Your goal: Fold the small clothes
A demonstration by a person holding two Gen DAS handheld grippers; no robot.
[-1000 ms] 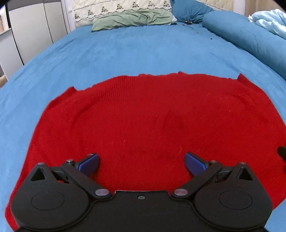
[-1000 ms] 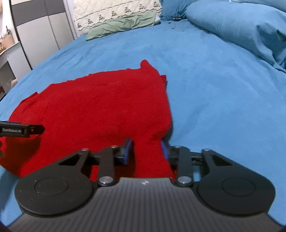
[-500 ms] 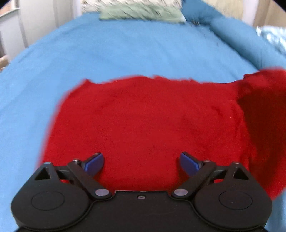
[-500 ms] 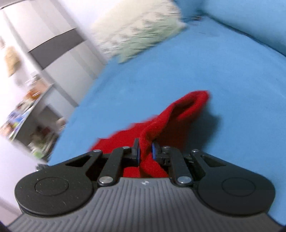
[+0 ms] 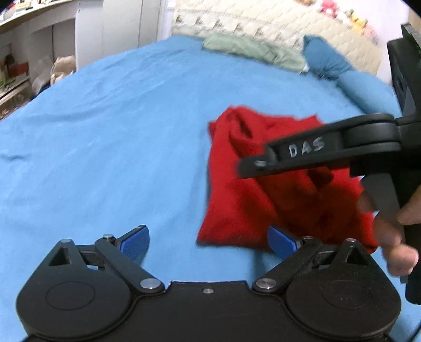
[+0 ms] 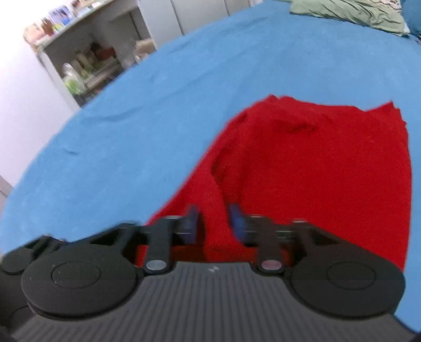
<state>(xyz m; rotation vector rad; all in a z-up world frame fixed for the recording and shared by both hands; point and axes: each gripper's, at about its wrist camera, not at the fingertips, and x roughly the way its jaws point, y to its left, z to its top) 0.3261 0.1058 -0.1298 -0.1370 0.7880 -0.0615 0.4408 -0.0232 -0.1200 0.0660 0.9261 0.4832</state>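
Right gripper [image 6: 213, 223]: jaws had just been opening; blue pads stood apart over the red knitted garment [image 6: 315, 171], with cloth lying between them but not pinched. View blurred.
Left gripper [image 5: 208, 240]: blue pads [image 5: 135, 242] spread wide, nothing between them; it hung over bare blue bedspread [image 5: 105, 157], just beside the garment's near corner.
Person's hand [image 5: 394, 236]: wrapped on the right tool's grip, at the edge of the left wrist view.
Garment: lay on the bedspread, doubled over on itself into a narrower shape, top layer rumpled with a raised wrinkle near the far edge.
Stage, judged: one fold laid and released; further folds remained.
Risk, judged: the loose knit could catch on the opening pads and drag as the right tool withdrew, undoing the fold.
Risk, judged: wrinkles left in would skew the next fold.
Background: green pillow [image 6: 350, 11] far off.
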